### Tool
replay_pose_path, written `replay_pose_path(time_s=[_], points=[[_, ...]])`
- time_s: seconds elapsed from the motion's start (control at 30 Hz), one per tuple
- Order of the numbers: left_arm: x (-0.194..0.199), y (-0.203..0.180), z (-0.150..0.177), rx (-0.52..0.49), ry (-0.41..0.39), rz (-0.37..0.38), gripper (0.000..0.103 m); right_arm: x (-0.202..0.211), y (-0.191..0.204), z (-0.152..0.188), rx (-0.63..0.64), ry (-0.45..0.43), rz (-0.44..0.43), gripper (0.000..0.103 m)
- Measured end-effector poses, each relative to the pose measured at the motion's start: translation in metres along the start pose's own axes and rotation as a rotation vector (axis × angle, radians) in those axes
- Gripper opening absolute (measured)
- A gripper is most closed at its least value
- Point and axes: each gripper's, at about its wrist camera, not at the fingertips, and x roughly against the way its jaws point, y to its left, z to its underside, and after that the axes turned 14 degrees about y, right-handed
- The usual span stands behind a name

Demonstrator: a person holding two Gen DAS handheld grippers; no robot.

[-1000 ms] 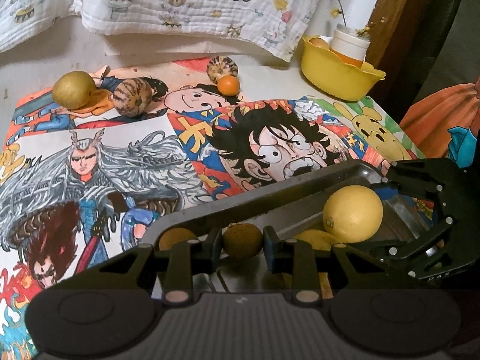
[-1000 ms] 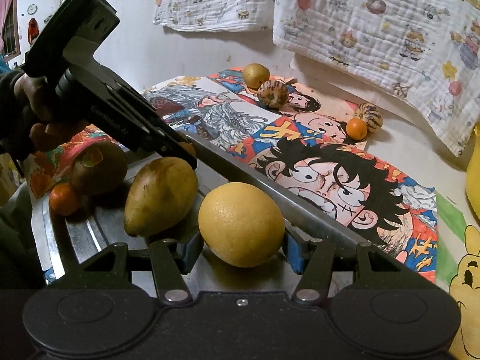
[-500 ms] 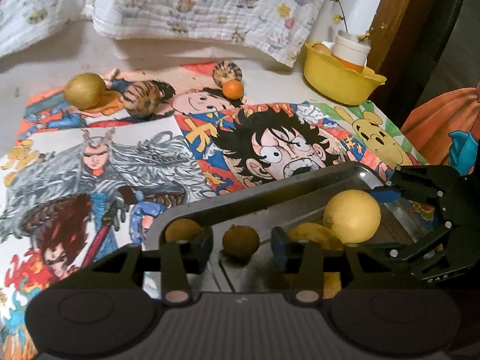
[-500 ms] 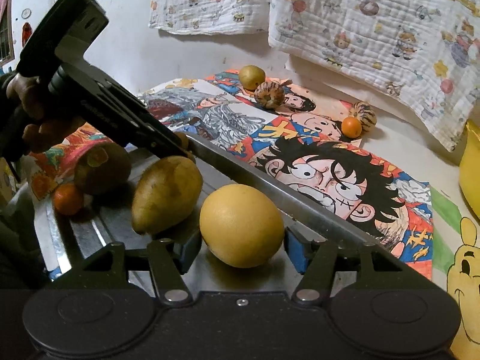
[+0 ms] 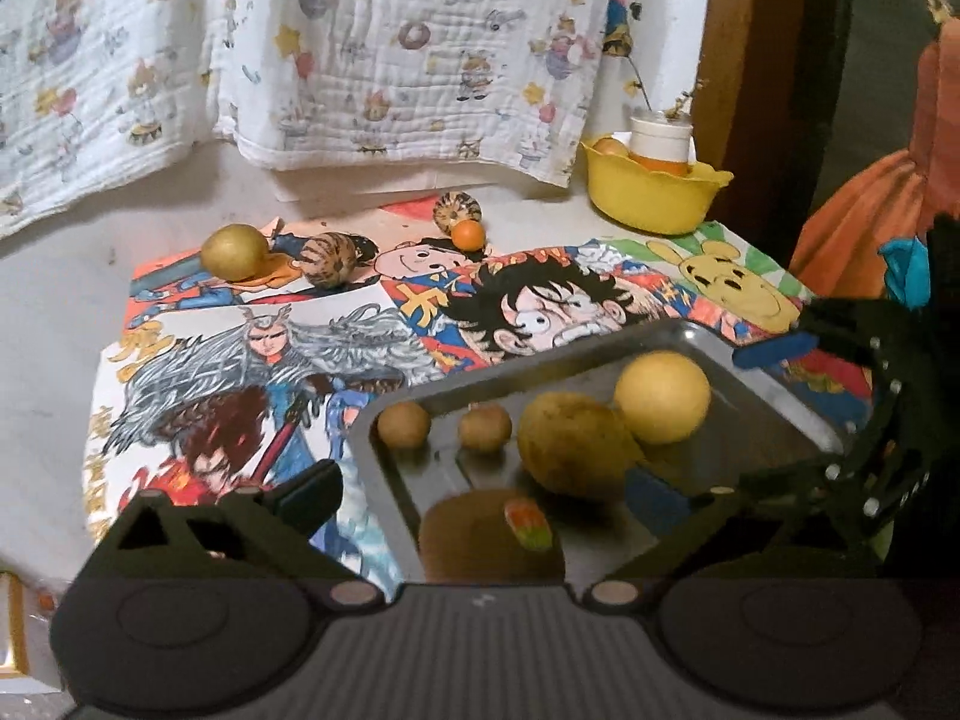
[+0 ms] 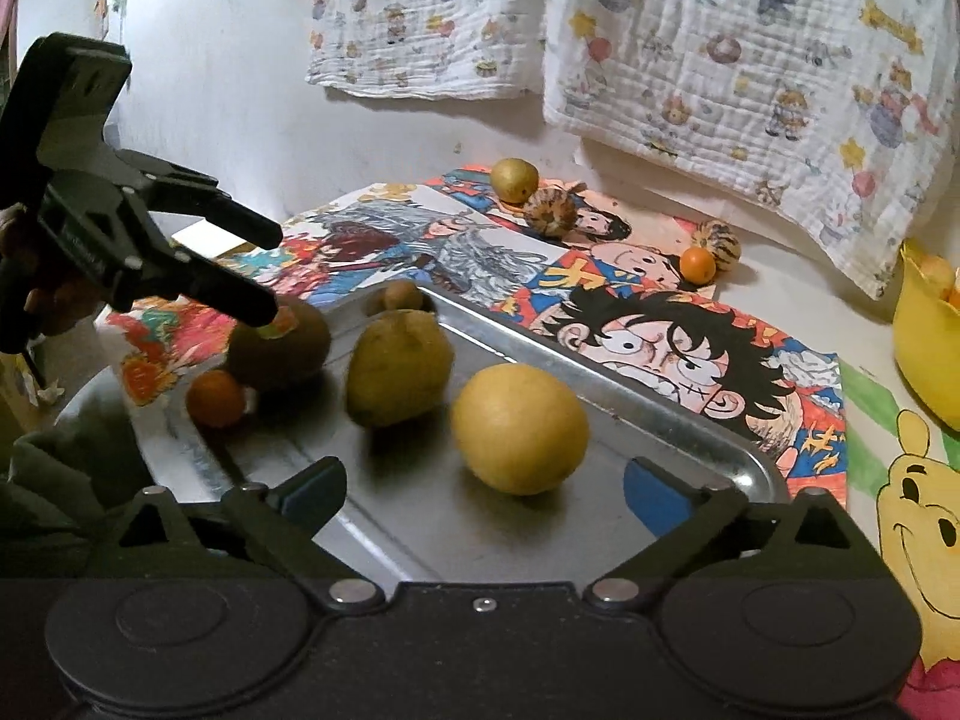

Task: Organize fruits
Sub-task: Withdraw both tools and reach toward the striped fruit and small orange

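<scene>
A steel tray holds a yellow lemon, a green-yellow pear, a brown stickered fruit, a small orange and small brown fruits. My right gripper is open and empty just in front of the lemon. My left gripper is open and empty above the brown fruit. On the far mat lie a yellow fruit, two striped fruits and a small orange.
A colourful cartoon mat covers the table. A yellow bowl with a white cup stands at the back right. Printed cloths hang on the wall behind. Orange cloth lies at the right edge.
Both grippers opened and pulled back: the left let go of a small brown fruit, the right let go of the lemon. Both fruits now rest on the tray.
</scene>
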Motion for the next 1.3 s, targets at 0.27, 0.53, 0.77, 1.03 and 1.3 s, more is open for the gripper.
replay_pose_path(time_s=[0.27, 0.53, 0.77, 1.03, 1.3], points=[[0.005, -0.011, 0.033, -0.024, 0.048, -0.017, 0.102, 0.010, 0.020, 0.006, 0.024, 0.039, 0.026, 0.102], [0.005, -0.009, 0.046, -0.024, 0.101, -0.040, 0.102, 0.015, 0.017, 0.011, -0.004, 0.112, 0.100, 0.102], [0.006, -0.005, 0.041, -0.018, 0.129, -0.060, 0.102, 0.016, 0.009, 0.010, -0.012, 0.150, 0.142, 0.102], [0.006, 0.000, 0.029, -0.026, 0.138, -0.074, 0.102, 0.018, -0.006, 0.003, -0.009, 0.150, 0.168, 0.102], [0.006, 0.015, 0.019, -0.005, 0.156, -0.103, 0.102, 0.014, -0.021, -0.009, -0.011, 0.151, 0.191, 0.102]])
